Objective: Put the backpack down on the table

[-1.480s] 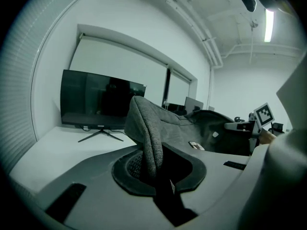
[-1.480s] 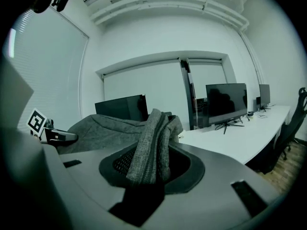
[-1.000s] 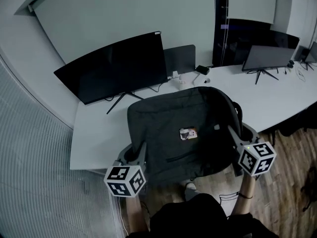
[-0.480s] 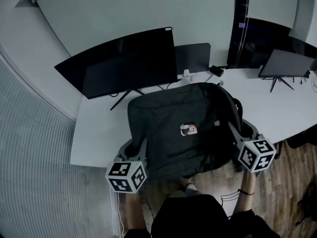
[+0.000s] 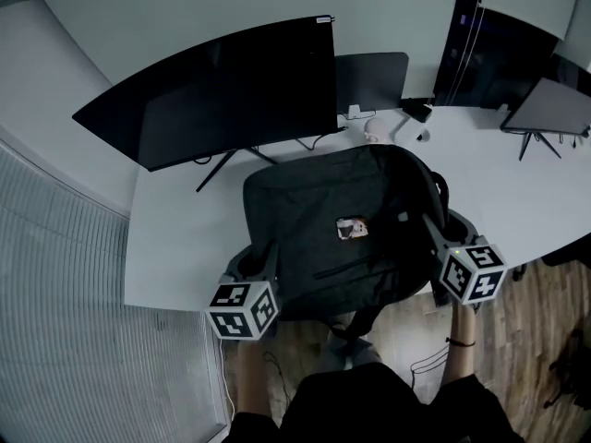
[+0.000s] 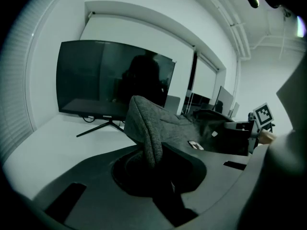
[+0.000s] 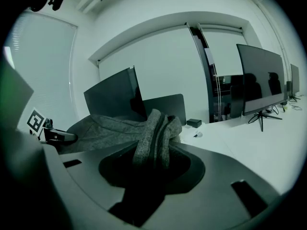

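A dark grey backpack (image 5: 337, 233) with a small printed label lies flat, spread between my two grippers over the near edge of the white table (image 5: 175, 238). My left gripper (image 5: 266, 264) is shut on the backpack's left edge, a fold of grey fabric (image 6: 146, 138) pinched in its jaws. My right gripper (image 5: 432, 236) is shut on the right edge, where bunched fabric (image 7: 154, 140) fills the jaws. The bag's near end and a strap (image 5: 355, 326) hang past the table edge toward the person.
A large dark monitor (image 5: 226, 95) stands on the table behind the backpack, a smaller screen (image 5: 371, 81) to its right, another monitor (image 5: 549, 109) far right. Small items and cables (image 5: 369, 129) lie near the wall. Wooden floor (image 5: 517, 340) lies below right.
Both grippers carried the backpack forward and down over the table. The bag now lies closer to the large monitor's stand and covers more of the tabletop.
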Tool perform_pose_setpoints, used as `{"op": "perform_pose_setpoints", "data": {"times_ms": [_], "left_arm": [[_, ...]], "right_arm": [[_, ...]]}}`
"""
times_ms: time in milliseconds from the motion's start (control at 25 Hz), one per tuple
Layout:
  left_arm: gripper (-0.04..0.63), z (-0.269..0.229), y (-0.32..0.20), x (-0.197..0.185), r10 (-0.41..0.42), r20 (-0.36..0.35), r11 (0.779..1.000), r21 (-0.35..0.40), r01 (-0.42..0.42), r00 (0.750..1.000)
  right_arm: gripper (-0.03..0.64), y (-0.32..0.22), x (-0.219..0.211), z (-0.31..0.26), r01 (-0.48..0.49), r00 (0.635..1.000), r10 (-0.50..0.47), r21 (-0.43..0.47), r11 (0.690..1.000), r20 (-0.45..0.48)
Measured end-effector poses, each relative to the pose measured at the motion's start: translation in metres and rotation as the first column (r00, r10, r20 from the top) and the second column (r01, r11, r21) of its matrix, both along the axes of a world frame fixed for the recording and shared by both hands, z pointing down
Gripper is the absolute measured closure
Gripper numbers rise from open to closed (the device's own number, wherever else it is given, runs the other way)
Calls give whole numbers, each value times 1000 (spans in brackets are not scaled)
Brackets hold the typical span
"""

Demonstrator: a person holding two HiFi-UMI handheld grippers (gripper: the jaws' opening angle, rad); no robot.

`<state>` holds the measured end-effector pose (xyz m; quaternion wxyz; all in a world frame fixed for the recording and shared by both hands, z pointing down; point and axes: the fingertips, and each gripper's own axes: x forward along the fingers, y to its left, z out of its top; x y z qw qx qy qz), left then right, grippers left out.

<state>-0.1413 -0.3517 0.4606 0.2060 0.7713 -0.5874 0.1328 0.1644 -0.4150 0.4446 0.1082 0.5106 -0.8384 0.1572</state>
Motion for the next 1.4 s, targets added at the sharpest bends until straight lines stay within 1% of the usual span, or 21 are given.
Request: {"op": "perform_pose_setpoints", "data": {"times_ms": [200,440,680,840,1120,1400], "left_arm": [[540,28,-18,2,38,5,998,-58,-38,999],[540,60,-38,6,57,1,990,-126,-57,998],[540,80,-49,5,69,-11,982,-174,-70,998],[533,88,-52,3,57,-29,977,-202,-62,998],[479,104,-56,-4,16,-15,964,-264,-20,1000],[433,118,-58,-11,-32,-28,954,-298,22,999]], "right_arm": [[499,-17,1,22,-11,1000,10,-36,999,-26],[499,-34,5,50,-23,998,18,-92,995,-55],[499,-42,8,70,-30,998,22,-137,990,-64],[497,-47,12,79,-31,998,20,-161,986,-65],[486,-54,20,97,-42,996,25,-216,975,-80],[471,-58,26,106,-63,995,40,-248,967,-94]]}}
